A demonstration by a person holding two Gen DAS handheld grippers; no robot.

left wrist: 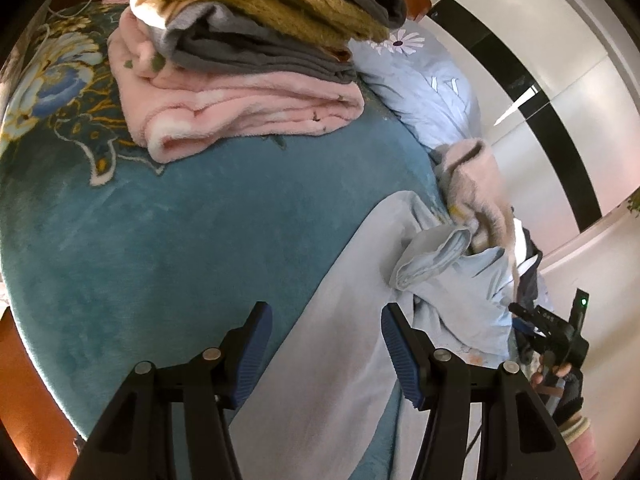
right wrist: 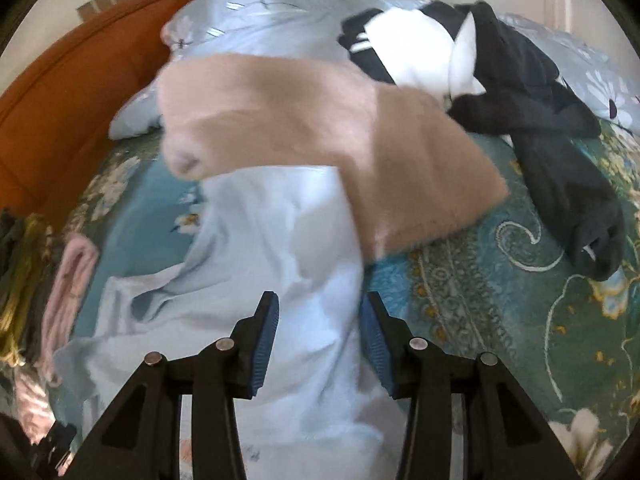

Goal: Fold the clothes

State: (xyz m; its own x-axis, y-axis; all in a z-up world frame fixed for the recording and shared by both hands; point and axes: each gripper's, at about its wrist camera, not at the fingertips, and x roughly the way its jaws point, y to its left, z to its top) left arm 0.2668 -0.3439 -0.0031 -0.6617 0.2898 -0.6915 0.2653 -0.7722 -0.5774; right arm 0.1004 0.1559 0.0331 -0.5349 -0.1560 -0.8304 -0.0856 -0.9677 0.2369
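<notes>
Your left gripper (left wrist: 326,340) hovers with its jaws apart over the edge of the light blue garment (left wrist: 340,360) on the teal blanket (left wrist: 160,240). Your right gripper (right wrist: 318,340) (jaws apart too) straddles that garment. Beyond it lies the tan garment (right wrist: 320,120), blurred.

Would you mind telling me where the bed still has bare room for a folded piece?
The teal blanket is bare between the folded stack and the light blue garment. Crowded: the tan garment and black-and-white clothes beyond.
</notes>
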